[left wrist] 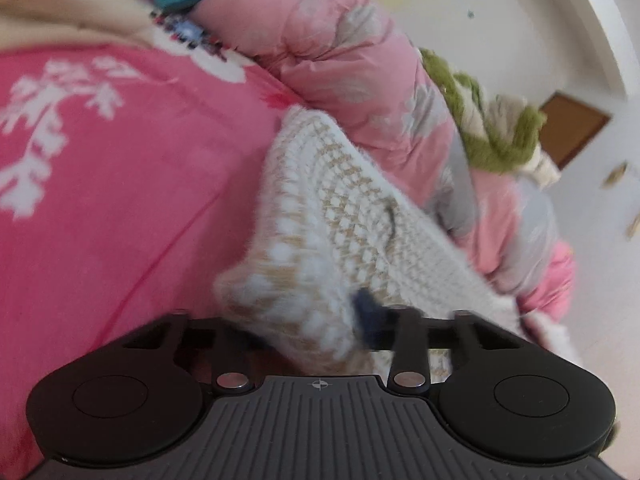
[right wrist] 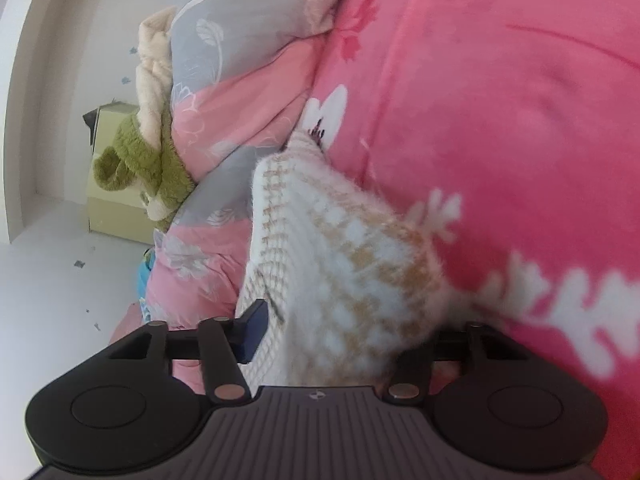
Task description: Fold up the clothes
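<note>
No readable text, brand, number or label was found in either wrist view. The only sign noted was a small crosshair registration mark, a circle crossed by two fine lines, printed at the centre front edge of the ribbed grey housing of the left gripper (left wrist: 319, 322); the same mark sat in the same place on the right gripper (right wrist: 344, 334), blurred there. The pink bedsheet (left wrist: 120, 200) carried white plant-shaped prints and the quilt (right wrist: 224, 92) leaf and flower outlines, all decoration, no lettering. The knitted garment (left wrist: 340, 208) showed only a woven beige-and-white check; no tag was legible.
</note>
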The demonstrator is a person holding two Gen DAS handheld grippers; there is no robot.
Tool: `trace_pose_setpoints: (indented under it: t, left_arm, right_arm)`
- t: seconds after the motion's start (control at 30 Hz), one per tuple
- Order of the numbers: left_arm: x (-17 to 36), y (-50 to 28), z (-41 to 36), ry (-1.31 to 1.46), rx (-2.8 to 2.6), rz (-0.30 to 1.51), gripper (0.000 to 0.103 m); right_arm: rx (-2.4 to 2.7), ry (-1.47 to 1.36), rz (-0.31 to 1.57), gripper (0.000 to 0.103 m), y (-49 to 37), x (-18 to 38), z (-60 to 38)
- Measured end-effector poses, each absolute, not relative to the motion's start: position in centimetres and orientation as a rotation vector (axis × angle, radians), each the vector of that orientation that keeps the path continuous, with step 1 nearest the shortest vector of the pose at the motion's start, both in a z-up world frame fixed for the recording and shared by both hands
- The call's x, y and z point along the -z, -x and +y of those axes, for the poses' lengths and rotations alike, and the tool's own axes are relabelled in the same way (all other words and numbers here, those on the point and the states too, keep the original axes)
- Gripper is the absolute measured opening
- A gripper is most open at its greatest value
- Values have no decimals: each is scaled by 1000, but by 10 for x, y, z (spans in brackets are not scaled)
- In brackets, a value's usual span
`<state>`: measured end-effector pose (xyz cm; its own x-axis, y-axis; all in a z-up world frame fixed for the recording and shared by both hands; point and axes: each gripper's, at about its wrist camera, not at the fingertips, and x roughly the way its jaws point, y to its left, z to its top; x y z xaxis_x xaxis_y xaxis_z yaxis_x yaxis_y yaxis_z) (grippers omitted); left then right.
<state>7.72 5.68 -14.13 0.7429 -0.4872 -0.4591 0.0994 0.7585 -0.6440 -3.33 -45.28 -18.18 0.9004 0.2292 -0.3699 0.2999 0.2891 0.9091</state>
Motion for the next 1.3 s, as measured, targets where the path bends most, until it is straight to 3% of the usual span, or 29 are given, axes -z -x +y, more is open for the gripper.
trace_pose_setpoints:
  t: [0.03,0.07,0.1,0.3,0.77,0.93,1.03,1.17,1.3]
  left_arm:
    - [140,-75,57,631,343,654,11]
    - [136,-73,58,622,340,635,9]
    - [132,-69,57,602,342,611,8]
    - [104,-47,65,552,385,545,6]
    - [110,46,111,533,496,672,7]
    - [131,40,118,565,498,798,15]
    - [128,39,122,533,507,808,20]
    - [116,46,136,496,517,800,29]
    - [106,52,158,511,504,785,32]
  right_arm:
    - [50,-1278,479,43,31,182,-452]
    - [51,-1265,477,32,29,182,-452]
    - [52,-1251,475,14,27,182,-451]
    - [16,-1084,446,9,41,153,-437]
    - [-55,-1002,506,9,152,122,-404]
    - [-36,-1028,568,11,169,146,-404]
    - [-12,-1019,614,28,167,156,-408]
    - [25,-965,642,37,175,151,-410]
    - [143,-849,645,47,201,135,-410]
